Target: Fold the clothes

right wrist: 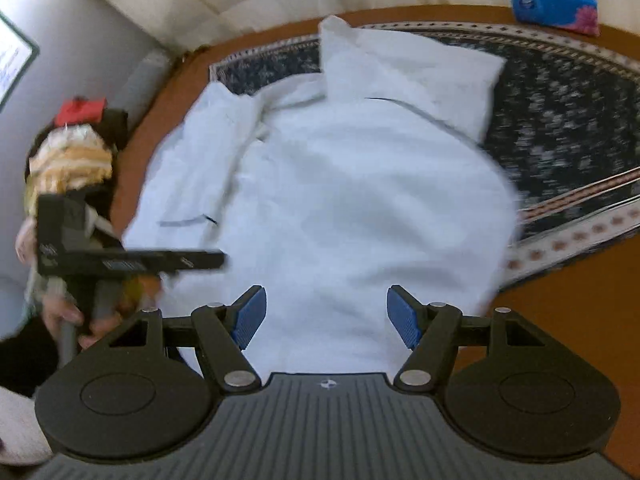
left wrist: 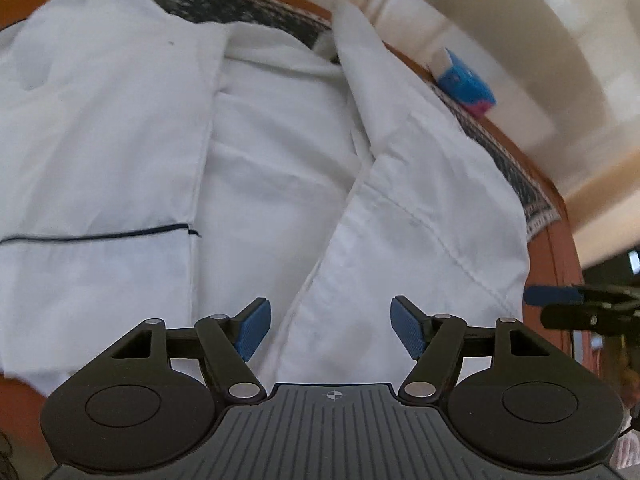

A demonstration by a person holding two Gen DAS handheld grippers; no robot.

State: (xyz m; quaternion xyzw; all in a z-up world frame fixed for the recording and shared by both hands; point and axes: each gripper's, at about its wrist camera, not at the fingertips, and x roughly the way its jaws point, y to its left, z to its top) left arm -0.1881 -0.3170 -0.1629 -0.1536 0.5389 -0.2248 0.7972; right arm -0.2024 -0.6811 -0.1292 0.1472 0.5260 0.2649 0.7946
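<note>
Hovering over white shirt (left wrist: 280, 160): L tongs (left wrist: 331, 332) & R tongs (right wrist: 326, 320) both released.

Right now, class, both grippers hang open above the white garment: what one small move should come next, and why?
Probably lower the left gripper onto the flap edge just ahead of it and close. The white garment lies spread on the patterned mat, side panels partly turned in; both grippers are open and hold nothing. The right gripper hovers over plain cloth, with no edge as near.

You're working with a black left tool (left wrist: 331, 330) and right tool (right wrist: 326, 318), blue ribbed pads (left wrist: 254, 332), silver pivot screws; your sleeve is looking dark, perhaps black.
</note>
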